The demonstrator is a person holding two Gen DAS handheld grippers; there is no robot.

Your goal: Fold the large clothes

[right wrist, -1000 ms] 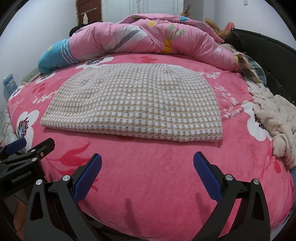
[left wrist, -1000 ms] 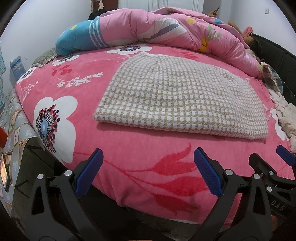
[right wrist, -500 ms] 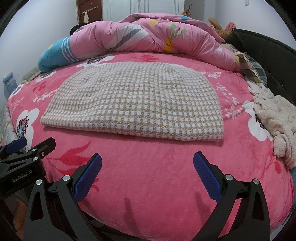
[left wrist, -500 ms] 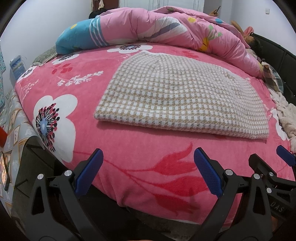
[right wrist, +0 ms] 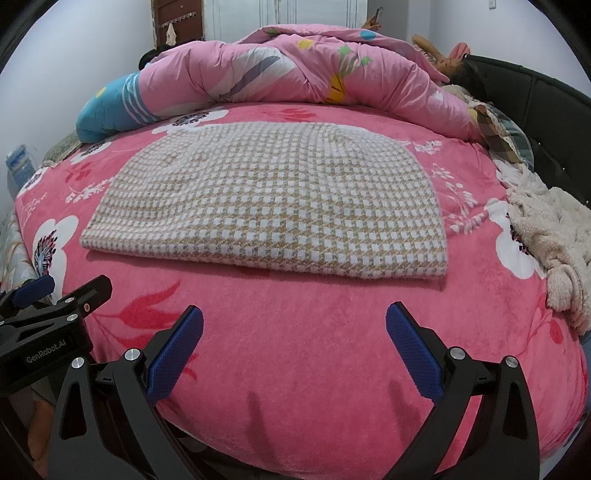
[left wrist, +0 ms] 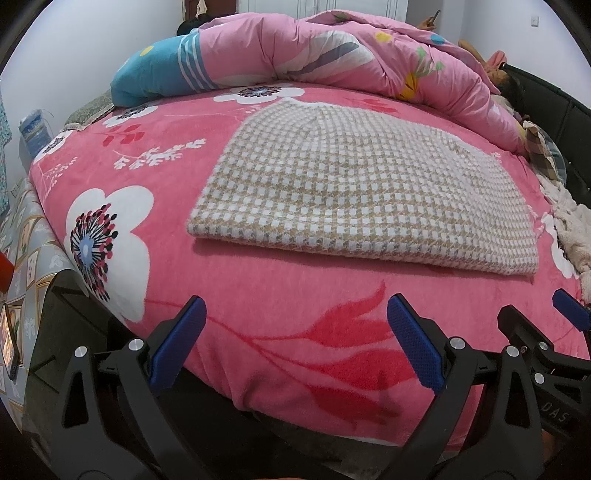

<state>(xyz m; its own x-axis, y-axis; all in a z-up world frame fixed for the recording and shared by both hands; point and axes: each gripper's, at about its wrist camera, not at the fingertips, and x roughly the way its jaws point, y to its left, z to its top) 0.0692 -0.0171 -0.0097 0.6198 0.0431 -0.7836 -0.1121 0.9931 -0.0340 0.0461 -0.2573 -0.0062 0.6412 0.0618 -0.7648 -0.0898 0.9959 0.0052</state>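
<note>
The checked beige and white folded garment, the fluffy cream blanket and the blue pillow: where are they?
Checked beige and white folded garment [right wrist: 266, 206]: right wrist view, middle of its top.
Fluffy cream blanket [right wrist: 550, 229]: right wrist view, middle of the heap.
Blue striped pillow [left wrist: 155, 74]: left wrist view, its blue end.

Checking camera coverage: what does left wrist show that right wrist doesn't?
Left wrist only: the bed's left edge with a patterned cover hanging beside it, and the right hand-held gripper at the frame's right edge.

Right wrist only: most of the cream fleece garment by the dark headboard, a brown door, and the left hand-held gripper at the frame's left edge.

Both: the folded checked garment lying flat on the pink floral blanket, the bunched pink duvet behind it, and both grippers open, holding nothing.
</note>
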